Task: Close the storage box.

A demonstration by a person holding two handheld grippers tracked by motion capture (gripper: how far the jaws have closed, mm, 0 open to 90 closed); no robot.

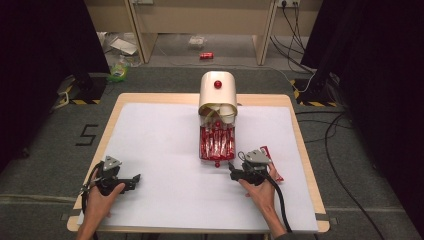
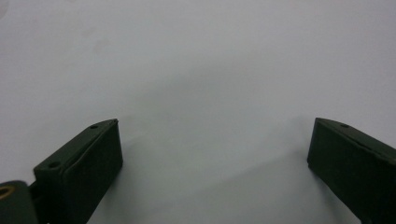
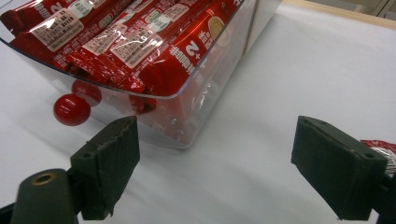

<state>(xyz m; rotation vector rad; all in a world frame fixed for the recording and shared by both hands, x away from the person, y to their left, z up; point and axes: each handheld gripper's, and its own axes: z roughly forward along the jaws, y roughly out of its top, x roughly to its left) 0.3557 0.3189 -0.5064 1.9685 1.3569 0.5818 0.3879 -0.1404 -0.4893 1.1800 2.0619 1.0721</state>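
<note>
- Right now the right hand-held gripper (image 1: pixel 239 165) sits low on the surface (image 1: pixel 160 150), its jaws spread wide with nothing between them — judging by the aim, it is lined up on the near end of the clear drawer (image 3: pixel 205 107).
- Its own camera shows that drawer close ahead, just beyond the left jaw and a little off centre; the gap between the jaws looks onto bare white sheet.
- Inside the drawer lie red stick packets (image 3: pixel 140 46), packed side by side and lengthwise, so the tray holds them in one neat row.
- A red ball knob (image 3: pixel 71 110) juts from the drawer front — probably the handle, and the likeliest thing to pinch if the drawer is to be slid.
- One loose red packet (image 1: pixel 271 162) lies on the surface just beside the right hand-held gripper, outside the drawer; it may be meant to go in with the rest.
- Farther back, the drawer runs out of a cream box (image 1: pixel 218 95) with a second red knob on its top.
- The left hand-held gripper (image 1: pixel 133 181) rests well apart near the front-left edge, jaws wide open over bare sheet, holding nothing — seemingly parked.
</note>
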